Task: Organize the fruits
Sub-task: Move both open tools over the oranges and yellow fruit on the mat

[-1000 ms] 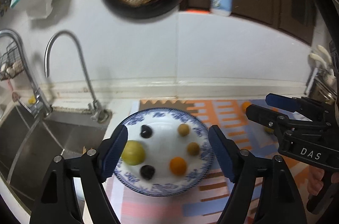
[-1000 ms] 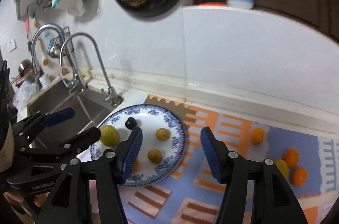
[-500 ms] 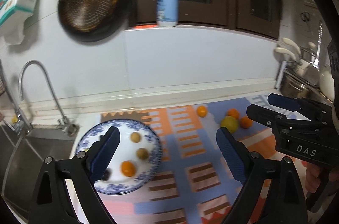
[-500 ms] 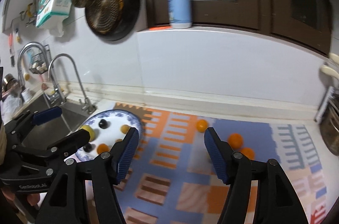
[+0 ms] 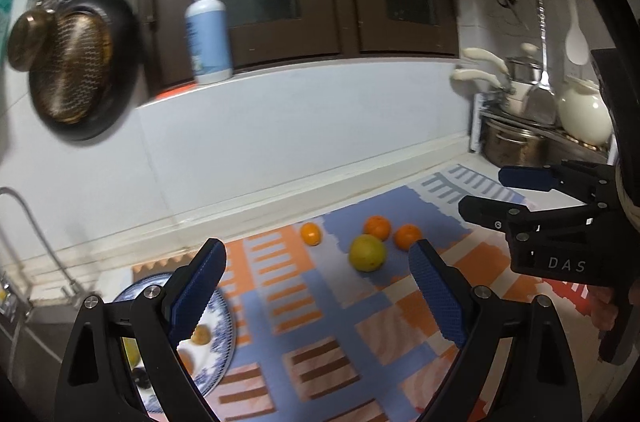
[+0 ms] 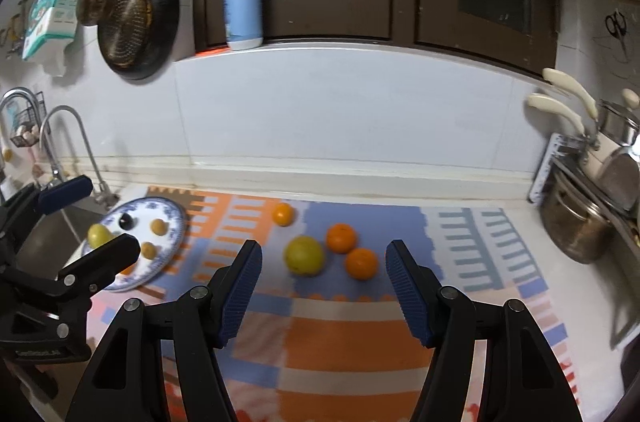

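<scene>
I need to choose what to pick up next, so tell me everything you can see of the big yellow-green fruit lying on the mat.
The yellow-green fruit is round, smooth-skinned and the largest of the four loose fruits, with a matte, slightly mottled peel. It rests on the blue part of the patterned mat, nearer the cameras than the small orange. Two oranges sit close on its right; whether they touch it is unclear. Nothing grips it.

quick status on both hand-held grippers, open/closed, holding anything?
Left hand-held gripper: open, empty; jaws have just been opening, nothing between them.
Right hand-held gripper: open, empty; jaws have just been opening, fruit lies ahead on the mat, untouched.
</scene>
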The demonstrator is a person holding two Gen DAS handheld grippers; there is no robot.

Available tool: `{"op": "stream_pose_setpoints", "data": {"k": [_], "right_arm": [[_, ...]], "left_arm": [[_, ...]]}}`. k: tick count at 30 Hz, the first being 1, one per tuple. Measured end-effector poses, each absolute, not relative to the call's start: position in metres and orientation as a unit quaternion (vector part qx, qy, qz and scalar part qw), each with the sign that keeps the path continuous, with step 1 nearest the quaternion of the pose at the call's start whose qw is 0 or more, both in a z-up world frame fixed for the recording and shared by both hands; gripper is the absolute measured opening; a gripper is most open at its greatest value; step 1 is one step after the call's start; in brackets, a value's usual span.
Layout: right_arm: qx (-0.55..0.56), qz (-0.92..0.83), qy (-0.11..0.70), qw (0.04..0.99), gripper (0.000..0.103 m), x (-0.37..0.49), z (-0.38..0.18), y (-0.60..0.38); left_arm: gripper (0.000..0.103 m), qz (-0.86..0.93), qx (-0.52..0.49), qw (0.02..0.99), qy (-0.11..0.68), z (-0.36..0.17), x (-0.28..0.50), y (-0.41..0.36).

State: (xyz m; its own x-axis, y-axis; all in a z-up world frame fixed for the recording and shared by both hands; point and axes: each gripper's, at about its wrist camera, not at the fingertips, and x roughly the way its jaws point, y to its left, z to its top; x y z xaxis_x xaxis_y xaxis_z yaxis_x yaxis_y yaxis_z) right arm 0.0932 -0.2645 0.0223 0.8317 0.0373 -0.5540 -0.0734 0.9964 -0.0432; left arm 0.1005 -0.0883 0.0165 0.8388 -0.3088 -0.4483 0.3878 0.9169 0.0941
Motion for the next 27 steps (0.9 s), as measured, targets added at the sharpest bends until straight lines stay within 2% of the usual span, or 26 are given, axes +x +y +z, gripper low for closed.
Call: {"op": "stream_pose_setpoints", "data": {"k": [15,27], "right_arm": [[-0.069,0.032,0.318,0.945,0.065,0.121,-0.016,-0.294],[-0.078,0.061,0.367,0.925,0.064,0.166,-0.064,-0.309]], "left_arm": [[0.092,-0.243,0.123,0.932,0.24,-0.028,0.146,-0.135],[0.078,-0.281,0.165,0.903,0.282,-0.072,0.192,-0.16]]}}
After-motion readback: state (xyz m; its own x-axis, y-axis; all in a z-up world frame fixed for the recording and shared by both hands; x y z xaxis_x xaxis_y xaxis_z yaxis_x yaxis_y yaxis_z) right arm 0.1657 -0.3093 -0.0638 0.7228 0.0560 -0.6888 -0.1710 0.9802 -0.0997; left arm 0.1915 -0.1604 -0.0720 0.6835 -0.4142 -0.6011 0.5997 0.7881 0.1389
